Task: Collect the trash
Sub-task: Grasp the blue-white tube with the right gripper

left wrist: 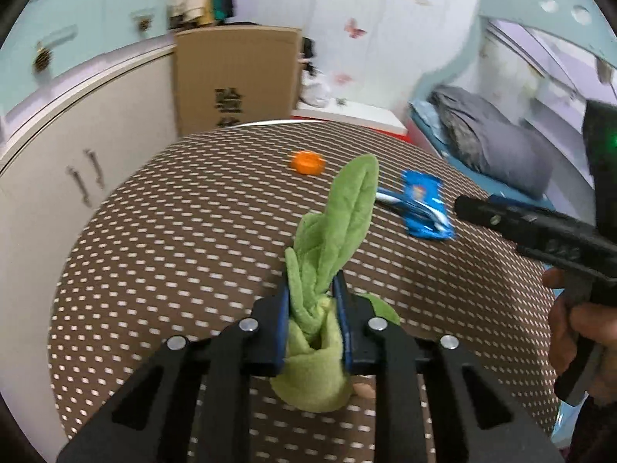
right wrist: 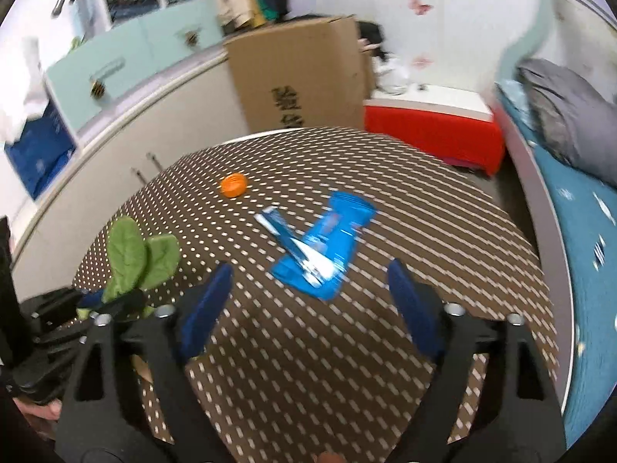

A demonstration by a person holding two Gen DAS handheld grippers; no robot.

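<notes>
A green plush leafy vegetable [left wrist: 331,239] is pinched by the left hand-held gripper [left wrist: 311,293] above the brown white-dashed desk [left wrist: 173,231]. Beyond it, a crumpled blue wrapper [right wrist: 327,245] is framed by the spread right hand-held gripper [right wrist: 308,285]; a cardboard box [left wrist: 235,77] stands behind the desk.

Left gripper [left wrist: 310,297] clamped tight and angled downward; right gripper [right wrist: 310,289] spread wide, fingers [right wrist: 208,301] apart.

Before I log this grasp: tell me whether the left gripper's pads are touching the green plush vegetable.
Touching. The left wrist view shows the left gripper with both blue pads pressed against the green plush vegetable, pinching its stem between them.
</notes>
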